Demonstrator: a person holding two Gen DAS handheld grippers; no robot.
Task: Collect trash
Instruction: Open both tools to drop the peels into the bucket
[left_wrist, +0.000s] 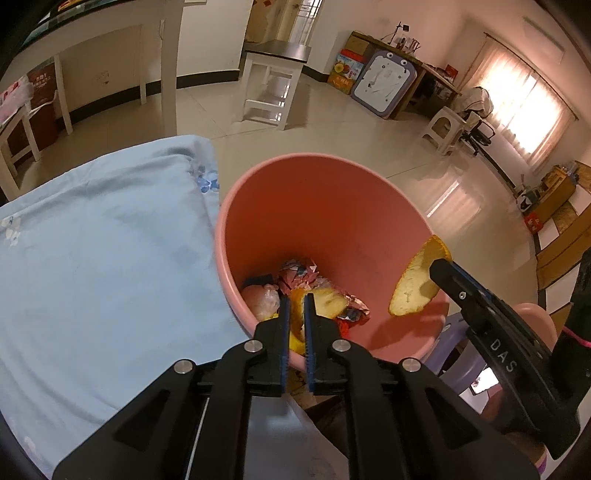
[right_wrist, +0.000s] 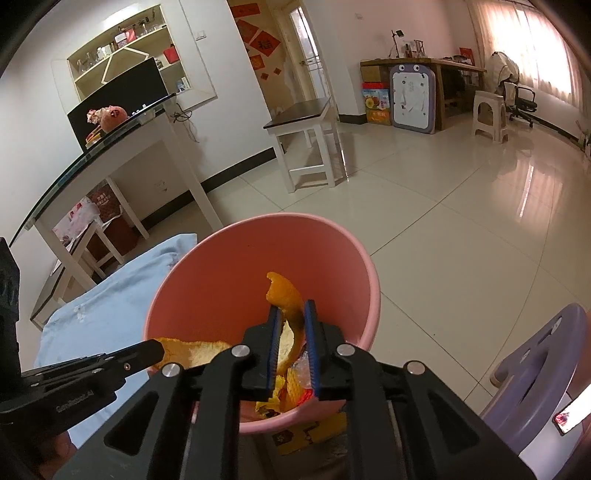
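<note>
Nearest the lens in each wrist view, both grippers hang over the mouth of the pink bin (left_wrist: 332, 206), each with a strip of orange peel between its blue pads. The left gripper (left_wrist: 296, 301) has its jaws parted a little around a peel piece (left_wrist: 295, 314) whose long axis runs down into the bin, over the wrappers (left_wrist: 310, 277) at the bottom; whether the pads press on it cannot be told. The right gripper (right_wrist: 292, 314) shows a visible gap either side of its curled peel (right_wrist: 284, 295), which stands upright between the jaws, so it reads as released or nearly so. Both peels lie inside the bin's rim, the left one close to its near edge beside the blue cloth (left_wrist: 110, 240). The coming move, most likely a drop, turns on each peel hanging straight above the bin's floor.
</note>
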